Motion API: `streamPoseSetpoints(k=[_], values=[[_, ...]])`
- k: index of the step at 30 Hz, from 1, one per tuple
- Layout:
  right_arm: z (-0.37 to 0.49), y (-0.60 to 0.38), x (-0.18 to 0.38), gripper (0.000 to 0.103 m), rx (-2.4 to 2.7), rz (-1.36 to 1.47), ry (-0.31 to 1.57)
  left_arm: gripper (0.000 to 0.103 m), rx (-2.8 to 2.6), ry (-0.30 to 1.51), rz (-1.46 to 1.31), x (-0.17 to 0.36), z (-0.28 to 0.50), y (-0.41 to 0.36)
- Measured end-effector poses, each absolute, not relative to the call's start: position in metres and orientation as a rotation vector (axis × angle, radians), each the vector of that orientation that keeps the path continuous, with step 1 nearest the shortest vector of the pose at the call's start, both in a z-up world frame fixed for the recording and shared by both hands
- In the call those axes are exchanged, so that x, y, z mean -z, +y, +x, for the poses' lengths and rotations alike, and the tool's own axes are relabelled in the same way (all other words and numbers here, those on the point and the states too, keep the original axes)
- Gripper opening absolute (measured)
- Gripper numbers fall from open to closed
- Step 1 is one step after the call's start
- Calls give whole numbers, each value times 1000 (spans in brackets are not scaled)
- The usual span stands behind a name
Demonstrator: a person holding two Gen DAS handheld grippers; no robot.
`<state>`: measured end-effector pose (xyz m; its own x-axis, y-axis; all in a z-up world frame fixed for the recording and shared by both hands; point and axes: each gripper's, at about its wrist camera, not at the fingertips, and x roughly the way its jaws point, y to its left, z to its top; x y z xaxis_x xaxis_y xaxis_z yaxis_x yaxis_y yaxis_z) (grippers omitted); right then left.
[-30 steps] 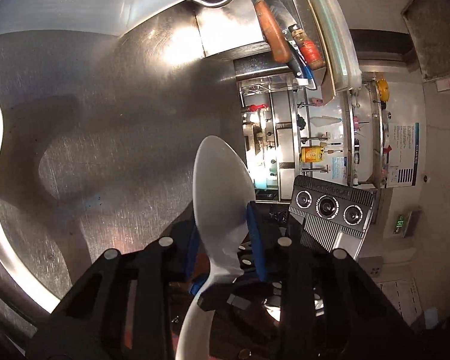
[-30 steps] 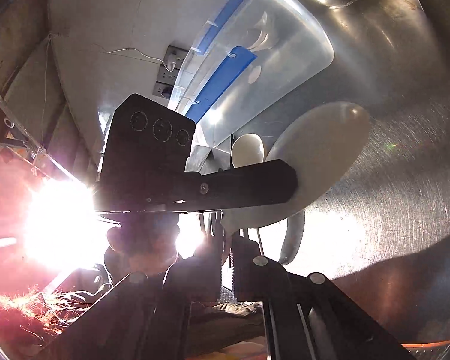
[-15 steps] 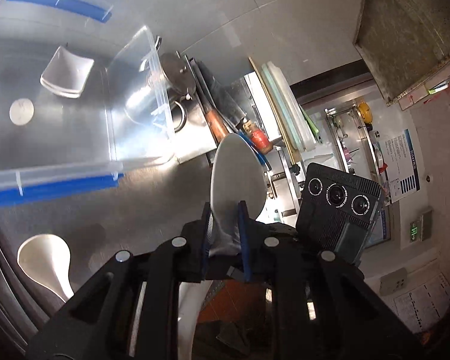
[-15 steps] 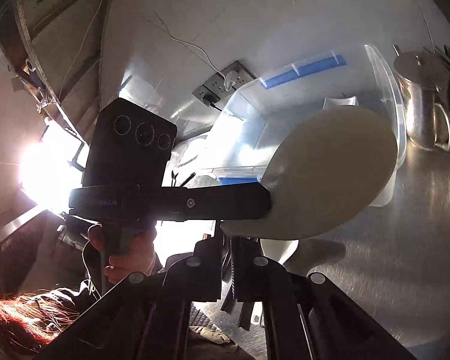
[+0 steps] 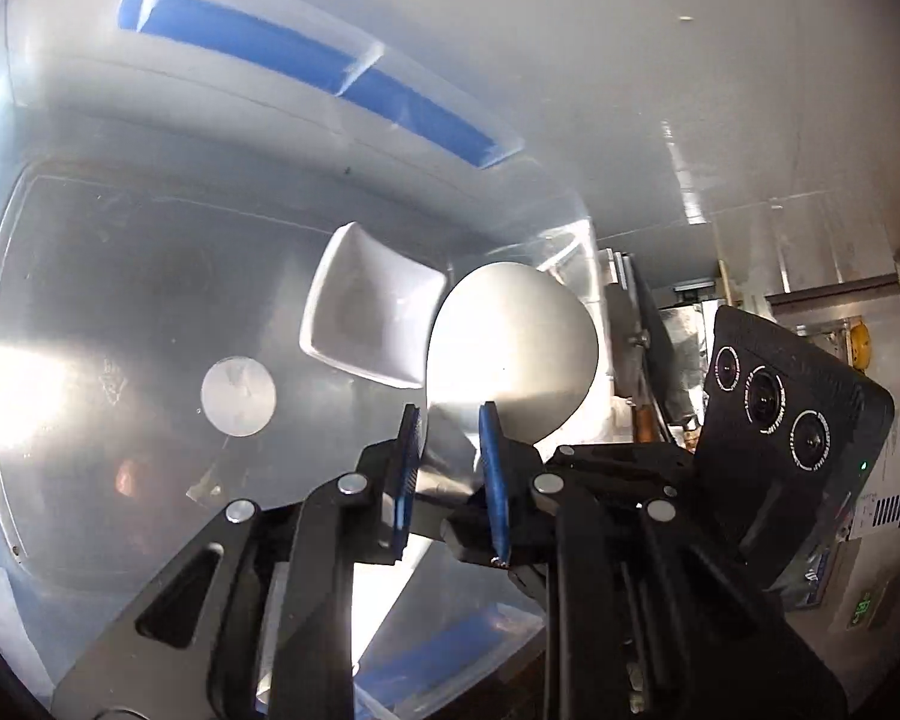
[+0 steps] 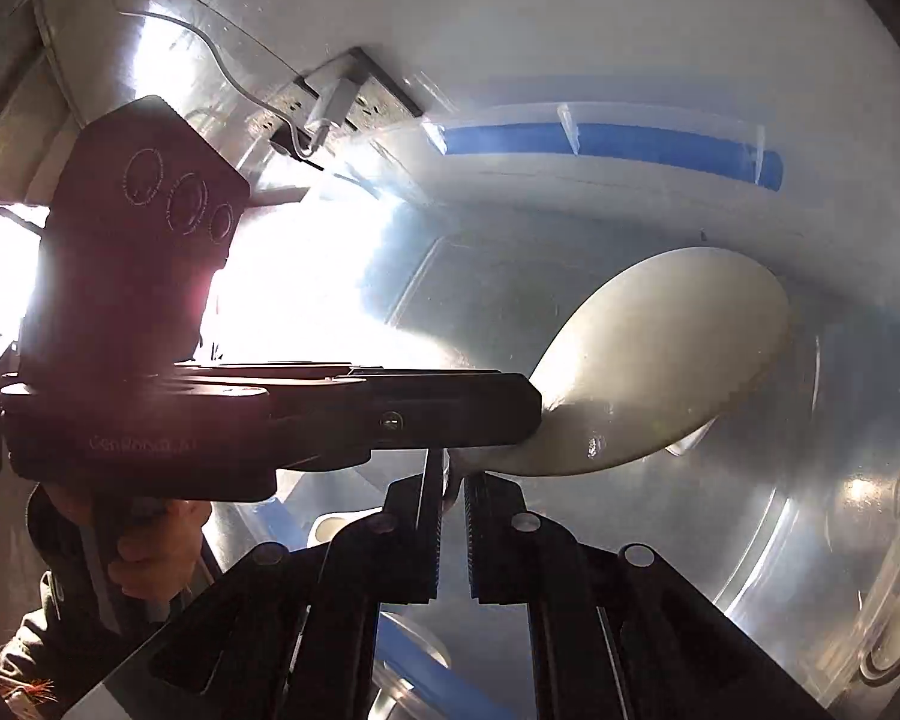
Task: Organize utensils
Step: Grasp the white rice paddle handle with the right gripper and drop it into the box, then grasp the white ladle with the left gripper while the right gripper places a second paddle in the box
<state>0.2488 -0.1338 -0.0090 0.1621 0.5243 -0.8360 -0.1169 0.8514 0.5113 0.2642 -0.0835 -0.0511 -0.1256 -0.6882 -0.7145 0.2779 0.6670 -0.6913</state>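
Note:
My left gripper is shut on the handle of a white spoon, its bowl held over the inside of a clear plastic bin with blue handles. A small white square dish lies on the bin's floor, just left of the spoon's bowl. My right gripper is shut on the handle of a second white spoon, also held over the same clear bin. The left gripper's black body crosses the right wrist view right beside this spoon.
The bin stands on a steel counter by a steel wall with a power socket. The right gripper's camera housing shows at right. Another white spoon lies on the counter outside the bin. Kitchen shelves lie at far right.
Both grippers have carried their spoons from above the counter forward and over the bin's rim. The bin now fills both views, and the dish is close.

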Motion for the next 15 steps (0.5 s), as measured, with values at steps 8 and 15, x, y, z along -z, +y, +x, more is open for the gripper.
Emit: streamPoseSetpoints(k=[8,15], values=[[292,-84,95,6,-458,205,1616,19,599,1711,-318,117,280,-46],[256,-100,23,19,-405,164,1425,63,672,1398,-279,31,248,-9]])
